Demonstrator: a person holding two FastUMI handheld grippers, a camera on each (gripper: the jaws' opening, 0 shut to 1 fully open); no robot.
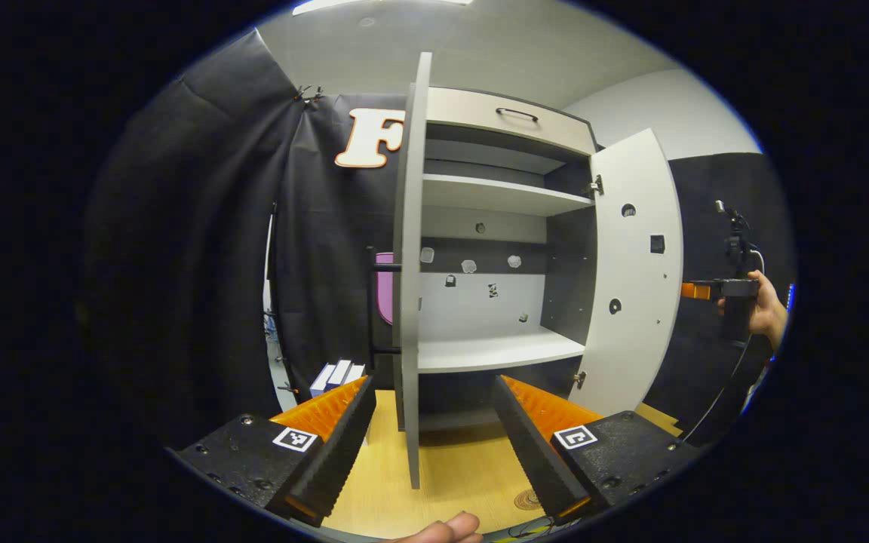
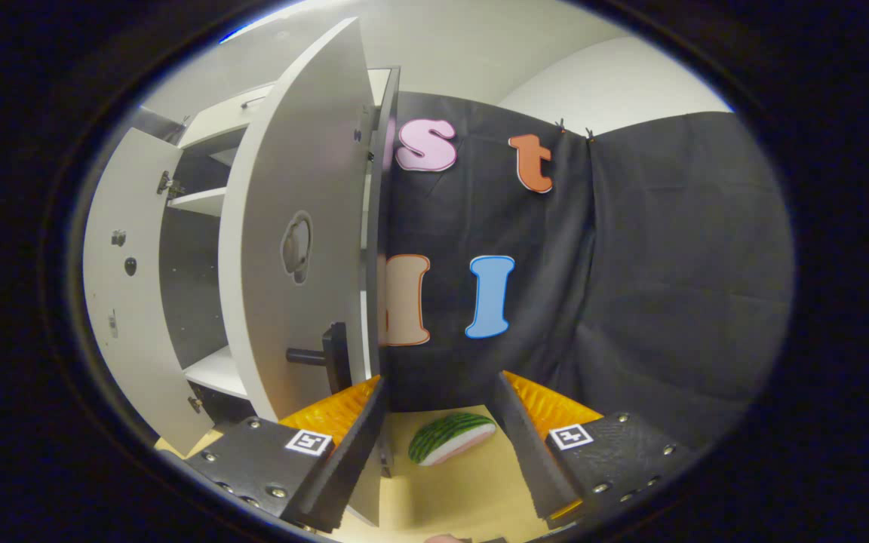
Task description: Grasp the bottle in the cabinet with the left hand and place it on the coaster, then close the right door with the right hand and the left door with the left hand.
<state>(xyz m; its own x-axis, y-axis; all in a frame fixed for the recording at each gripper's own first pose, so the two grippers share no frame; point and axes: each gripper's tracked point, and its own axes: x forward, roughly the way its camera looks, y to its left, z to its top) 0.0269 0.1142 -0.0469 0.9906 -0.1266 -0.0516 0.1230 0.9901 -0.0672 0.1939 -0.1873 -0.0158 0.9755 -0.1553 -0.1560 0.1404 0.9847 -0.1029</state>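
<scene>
Both doors of the cabinet stand wide open and the shelves that face you are bare, so I judge the bottle is already out; whether it sits on the coaster, on the table in front of the cabinet, I cannot tell, since your left claw covers part of it. That claw is spread apart, gripping nothing, with the left door edge-on between its fingers. Your right claw is also spread and empty, outside the right door on the cabinet's right side, near the handle. The right door comes first, and the main risk is the order: nudge the left door while you straddle it and it swings early. Push the right door on its flat outer face; a finger that hooks the handle or slips past the door's free edge could get pinched against the cabinet's frame as the door shuts. A hard shove may bounce the door back open. Keep the left claw clear of the cabinet's opening too — it hangs just in front, where the right door sweeps. The watermelon slice to the cabinet's right looks clear of the swing.
</scene>
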